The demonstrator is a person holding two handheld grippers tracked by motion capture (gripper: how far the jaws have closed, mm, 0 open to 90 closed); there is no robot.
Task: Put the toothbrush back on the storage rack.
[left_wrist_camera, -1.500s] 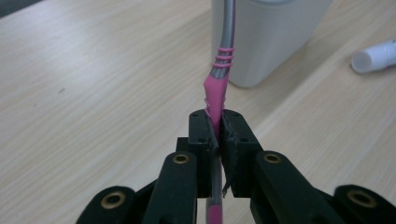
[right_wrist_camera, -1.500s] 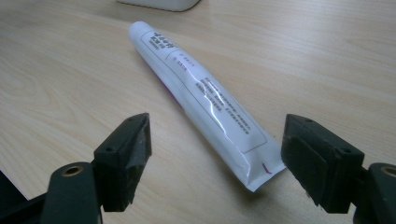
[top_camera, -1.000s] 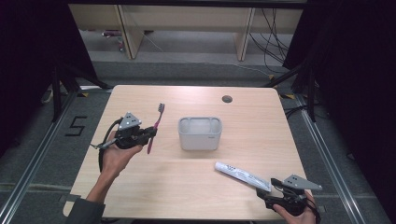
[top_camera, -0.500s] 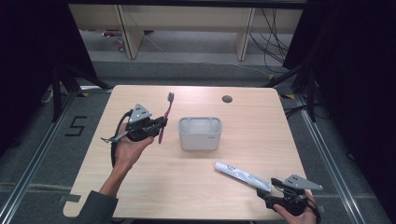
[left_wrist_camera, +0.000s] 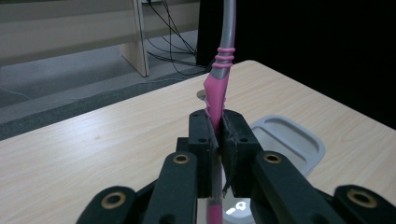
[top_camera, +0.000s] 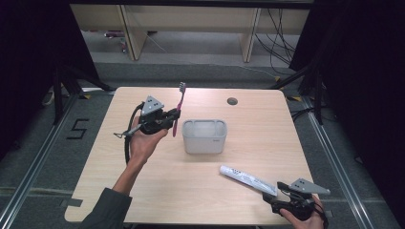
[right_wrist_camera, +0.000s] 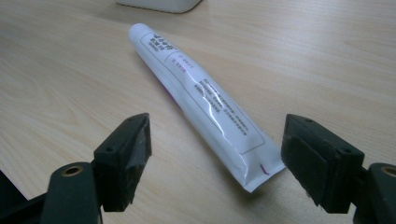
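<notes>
My left gripper [top_camera: 173, 118] is shut on a pink and grey toothbrush [top_camera: 178, 107], which stands nearly upright with its bristles on top. It hangs above the table just left of the grey holder box [top_camera: 205, 136]. In the left gripper view the pink handle [left_wrist_camera: 215, 93] is pinched between the two black jaws, with the holder [left_wrist_camera: 286, 142] below and to the right. A white toothpaste tube [top_camera: 247, 179] lies flat near the front right. My right gripper [top_camera: 278, 190] stands open at the tube's flat end, and in the right gripper view the tube [right_wrist_camera: 201, 98] lies between and beyond the spread jaws.
The wooden table [top_camera: 143, 191] has a small dark round hole [top_camera: 232, 101] at the back right. Dark floor and cables lie beyond the far edge, with wooden furniture legs [top_camera: 128, 28] behind. A person's left forearm [top_camera: 122, 179] comes in from the bottom left.
The left gripper has carried the toothbrush up and to the right, toward the grey holder. The right gripper and the toothpaste tube have kept still.
</notes>
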